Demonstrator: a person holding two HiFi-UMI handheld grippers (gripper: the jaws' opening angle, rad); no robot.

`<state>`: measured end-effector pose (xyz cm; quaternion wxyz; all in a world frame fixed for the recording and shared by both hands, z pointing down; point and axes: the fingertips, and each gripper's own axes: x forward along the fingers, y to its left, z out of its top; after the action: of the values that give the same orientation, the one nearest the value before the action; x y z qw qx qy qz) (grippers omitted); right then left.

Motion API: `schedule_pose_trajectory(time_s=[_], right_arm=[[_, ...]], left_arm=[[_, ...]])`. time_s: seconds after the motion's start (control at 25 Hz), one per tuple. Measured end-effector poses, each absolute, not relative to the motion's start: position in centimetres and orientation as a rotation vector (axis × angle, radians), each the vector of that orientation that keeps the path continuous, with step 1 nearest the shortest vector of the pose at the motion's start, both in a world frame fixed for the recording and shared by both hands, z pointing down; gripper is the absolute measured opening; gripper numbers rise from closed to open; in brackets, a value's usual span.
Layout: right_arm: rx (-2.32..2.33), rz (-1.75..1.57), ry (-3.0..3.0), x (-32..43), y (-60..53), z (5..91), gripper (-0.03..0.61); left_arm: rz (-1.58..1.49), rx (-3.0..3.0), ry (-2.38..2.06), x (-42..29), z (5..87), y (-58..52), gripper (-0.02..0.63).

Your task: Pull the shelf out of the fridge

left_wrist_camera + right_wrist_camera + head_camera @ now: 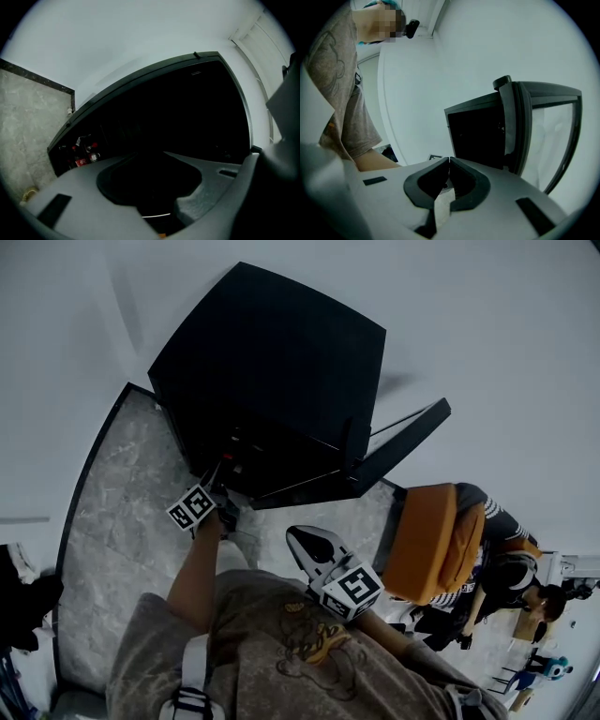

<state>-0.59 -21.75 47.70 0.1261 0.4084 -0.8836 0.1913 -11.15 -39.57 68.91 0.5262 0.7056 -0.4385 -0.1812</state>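
A black mini fridge (272, 362) stands against the white wall with its door (403, 442) swung open to the right. My left gripper (223, 505) reaches into the dark lower opening; its jaws stand apart (150, 154) with only blackness between them. A thin bright edge (154, 215) shows low between the jaws, and I cannot tell whether it is the shelf. Red-labelled cans (83, 157) sit inside at the left. My right gripper (302, 538) hangs back in front of the fridge (478, 136), its jaws (449, 159) closed and empty.
The fridge door (534, 136) juts out to the right. An orange seat (427, 540) and a seated person (506, 568) are at the right. Grey marble floor (122, 521) with a dark border lies to the left. My own arm (375, 161) shows in the right gripper view.
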Motion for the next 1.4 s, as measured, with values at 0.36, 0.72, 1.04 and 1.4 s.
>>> schedule_pose_trajectory(time_s=[0.36, 0.72, 1.04, 1.4], right_arm=[[1.234, 0.606, -2.536, -0.5, -21.7, 48.4, 0.021], [1.272, 0.649, -2.481, 0.1, -21.5, 49.4, 0.021], [1.306, 0.715, -2.4, 0.6, -21.1, 50.1, 0.021], [1.345, 0.723, -2.374, 1.4, -21.1, 50.5, 0.021]], left_arm=[[-0.45, 1.592, -1.049, -9.5, 72.0, -43.8, 0.124], [-0.443, 1.515, -1.059, -8.4, 74.9, -47.5, 0.126], [-0.445, 1.483, -1.046, -6.9, 76.4, -50.1, 0.126], [-0.508, 1.444, -1.058, -6.2, 76.9, -53.3, 0.062]])
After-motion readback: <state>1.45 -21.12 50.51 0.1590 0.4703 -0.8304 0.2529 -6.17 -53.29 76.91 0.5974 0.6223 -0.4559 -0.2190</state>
